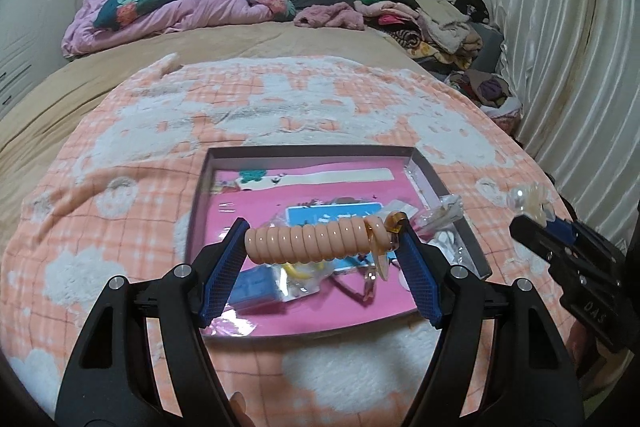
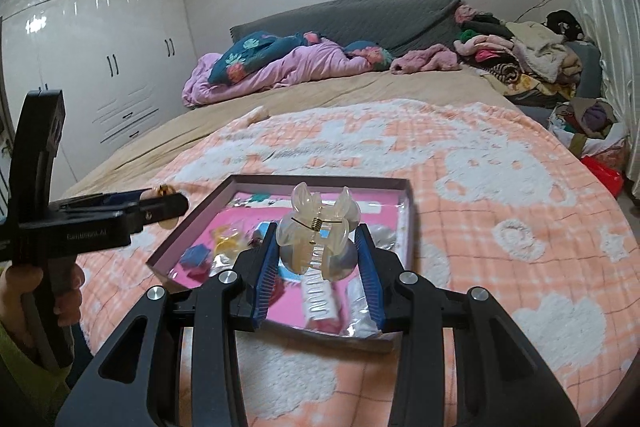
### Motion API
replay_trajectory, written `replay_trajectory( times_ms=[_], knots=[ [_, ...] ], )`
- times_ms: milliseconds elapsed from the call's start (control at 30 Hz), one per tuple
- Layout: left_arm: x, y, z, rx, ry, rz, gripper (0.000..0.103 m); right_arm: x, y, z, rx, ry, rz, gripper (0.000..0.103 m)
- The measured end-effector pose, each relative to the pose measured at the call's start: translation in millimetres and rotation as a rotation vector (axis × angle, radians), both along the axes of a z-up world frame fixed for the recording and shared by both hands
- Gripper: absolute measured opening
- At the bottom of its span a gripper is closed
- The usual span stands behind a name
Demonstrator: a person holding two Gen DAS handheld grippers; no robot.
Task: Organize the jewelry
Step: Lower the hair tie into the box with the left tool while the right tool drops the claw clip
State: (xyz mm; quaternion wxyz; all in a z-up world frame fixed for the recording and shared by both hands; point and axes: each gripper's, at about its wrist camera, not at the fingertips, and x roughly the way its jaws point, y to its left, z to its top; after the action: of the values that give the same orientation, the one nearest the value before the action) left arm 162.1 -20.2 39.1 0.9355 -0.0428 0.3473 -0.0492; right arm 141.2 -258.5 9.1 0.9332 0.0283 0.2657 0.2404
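My left gripper (image 1: 322, 241) is shut on a peach spiral hair tie (image 1: 316, 242) with an amber clip end (image 1: 390, 227), held above a shallow box (image 1: 460, 203) with a pink floor. My right gripper (image 2: 318, 247) is shut on a translucent cream claw hair clip (image 2: 316, 227), held above the same box (image 2: 188, 215). The box holds small packets, a blue card (image 1: 332, 215), a yellow piece (image 2: 226, 241) and other accessories. In the left wrist view the right gripper (image 1: 532, 215) shows at the right with the clip (image 1: 528, 197). In the right wrist view the left gripper (image 2: 168, 205) shows at the left.
The box lies on an orange-and-white plaid blanket (image 1: 280, 99) on a bed. A pink duvet (image 2: 280, 67) and a clothes pile (image 2: 528, 55) lie at the far end. A curtain (image 1: 568, 27) hangs on the right, white wardrobes (image 2: 100, 67) on the left.
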Motion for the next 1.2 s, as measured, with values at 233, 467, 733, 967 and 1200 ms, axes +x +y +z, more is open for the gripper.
replay_trajectory(
  times_ms=[233, 467, 733, 967, 1200],
  knots=[
    [9.7, -12.0, -10.2, 0.010, 0.022, -0.021, 0.065, 12.0, -8.1, -7.0, -0.002, 0.008, -0.030, 0.037],
    [16.0, -18.2, -21.7, 0.016, 0.051, -0.033, 0.065, 23.0, -4.8, -21.4, -0.024, 0.041, -0.027, 0.037],
    [24.1, -21.1, -39.9, 0.013, 0.090, -0.044, 0.065, 33.5, 2.5, -40.9, -0.061, 0.088, -0.014, 0.037],
    [29.9, -21.6, -58.9, 0.017, 0.144, -0.048, 0.065, 44.6, 10.4, -61.7, -0.100, 0.145, -0.004, 0.037],
    [31.8, -18.7, -68.1, 0.016, 0.170, -0.043, 0.067, 45.9, 8.2, -63.5, -0.084, 0.153, -0.012, 0.059]
  ],
)
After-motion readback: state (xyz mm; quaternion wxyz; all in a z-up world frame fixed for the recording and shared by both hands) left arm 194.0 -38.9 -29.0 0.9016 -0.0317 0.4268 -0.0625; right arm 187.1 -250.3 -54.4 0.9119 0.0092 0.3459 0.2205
